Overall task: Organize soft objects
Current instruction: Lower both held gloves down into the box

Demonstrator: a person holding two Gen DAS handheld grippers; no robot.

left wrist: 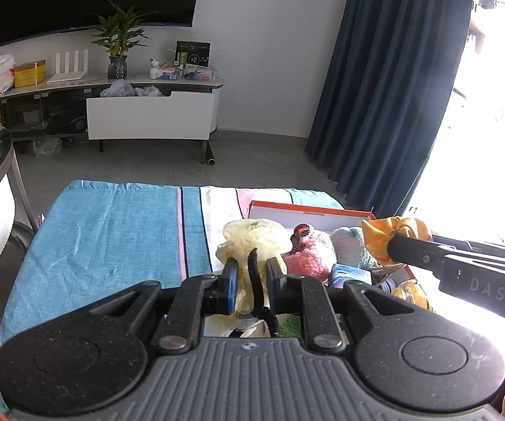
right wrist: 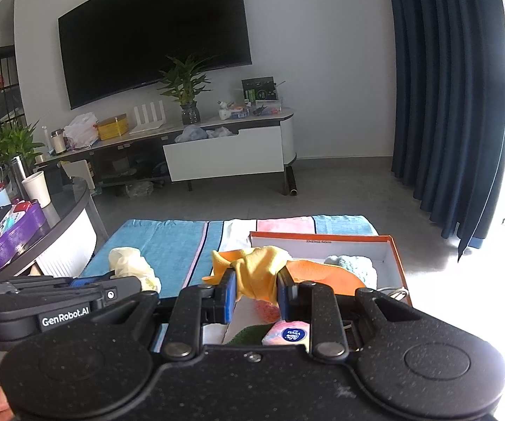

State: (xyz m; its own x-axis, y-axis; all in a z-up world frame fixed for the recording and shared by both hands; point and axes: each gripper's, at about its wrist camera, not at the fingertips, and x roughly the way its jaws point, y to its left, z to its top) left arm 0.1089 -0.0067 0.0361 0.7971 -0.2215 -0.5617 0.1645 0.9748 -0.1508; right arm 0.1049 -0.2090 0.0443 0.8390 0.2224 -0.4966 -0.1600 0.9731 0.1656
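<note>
My left gripper (left wrist: 251,269) is shut on a pale yellow soft cloth (left wrist: 252,236) with a black strap hanging from it, held above the striped towel (left wrist: 112,238). My right gripper (right wrist: 256,286) is shut on a yellow-orange cloth (right wrist: 256,263) above the orange-rimmed box (right wrist: 357,240). In the left wrist view the right gripper (left wrist: 396,242) holds that cloth (left wrist: 382,236) over the box (left wrist: 308,212). A pink soft item (left wrist: 308,251) and a light blue one (left wrist: 350,245) lie in the box. The pale cloth also shows in the right wrist view (right wrist: 129,263).
The towel covers a low table. A tissue pack (right wrist: 292,333) and green patch (right wrist: 248,335) lie under my right gripper. A round glass table (right wrist: 41,224) with clutter stands at the left. A TV cabinet (left wrist: 147,112) and dark curtains (left wrist: 385,87) stand behind.
</note>
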